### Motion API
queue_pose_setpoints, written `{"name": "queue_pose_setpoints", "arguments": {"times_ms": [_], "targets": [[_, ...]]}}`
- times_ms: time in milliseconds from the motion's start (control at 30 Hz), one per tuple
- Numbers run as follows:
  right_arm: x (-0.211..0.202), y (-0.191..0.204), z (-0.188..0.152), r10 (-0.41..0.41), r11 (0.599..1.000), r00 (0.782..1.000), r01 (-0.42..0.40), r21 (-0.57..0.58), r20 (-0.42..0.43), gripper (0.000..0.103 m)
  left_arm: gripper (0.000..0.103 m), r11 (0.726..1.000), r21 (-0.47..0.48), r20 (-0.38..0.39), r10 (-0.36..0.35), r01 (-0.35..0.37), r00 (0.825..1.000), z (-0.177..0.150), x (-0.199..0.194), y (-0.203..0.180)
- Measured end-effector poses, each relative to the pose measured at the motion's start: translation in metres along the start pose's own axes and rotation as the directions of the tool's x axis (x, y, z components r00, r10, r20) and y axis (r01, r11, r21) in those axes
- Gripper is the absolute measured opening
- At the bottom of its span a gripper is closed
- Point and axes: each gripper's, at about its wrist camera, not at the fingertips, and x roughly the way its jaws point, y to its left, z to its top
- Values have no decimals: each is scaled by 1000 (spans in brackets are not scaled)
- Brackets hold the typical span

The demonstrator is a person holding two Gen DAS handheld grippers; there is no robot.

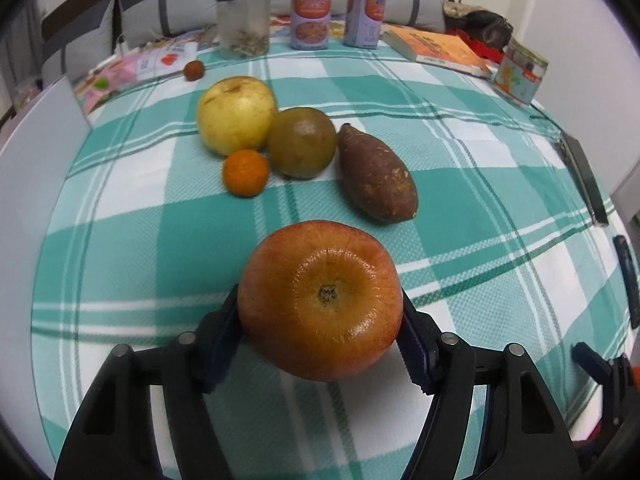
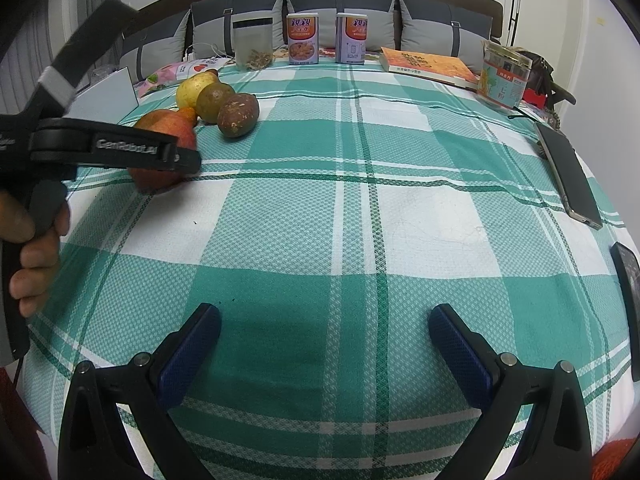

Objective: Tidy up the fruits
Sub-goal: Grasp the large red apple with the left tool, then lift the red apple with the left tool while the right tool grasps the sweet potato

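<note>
My left gripper (image 1: 320,332) is shut on a large red apple (image 1: 320,300), held just above the green checked cloth (image 1: 480,200). Beyond it lie a sweet potato (image 1: 376,176), a brown-green round fruit (image 1: 301,142), a yellow apple (image 1: 236,114), a small orange (image 1: 245,173) and a tiny brown fruit (image 1: 194,69). In the right wrist view the red apple (image 2: 160,178) sits in the left gripper (image 2: 176,160) at the far left, beside the fruit group (image 2: 216,102). My right gripper (image 2: 324,344) is open and empty over the cloth near the front.
At the back stand a clear jar (image 1: 243,22), two cans (image 1: 311,16), a book (image 1: 436,48) and a tin (image 1: 520,72). A phone (image 2: 568,172) and a dark device (image 2: 628,272) lie at the right edge. A white board (image 1: 36,152) stands at left.
</note>
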Motion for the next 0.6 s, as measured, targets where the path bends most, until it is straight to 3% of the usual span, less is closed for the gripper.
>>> {"name": "queue_pose_setpoints", "arguments": {"times_ms": [333,600], "targets": [[0,0,0,0,1000,1000,0,0,0,103,71,995,-67,23,69,-67,997,-42,-62,58],[0,0,0,1,1000,1000,-1,0,0,103,73,981,-149,9,126,-123,992,-82,-48,92]]}}
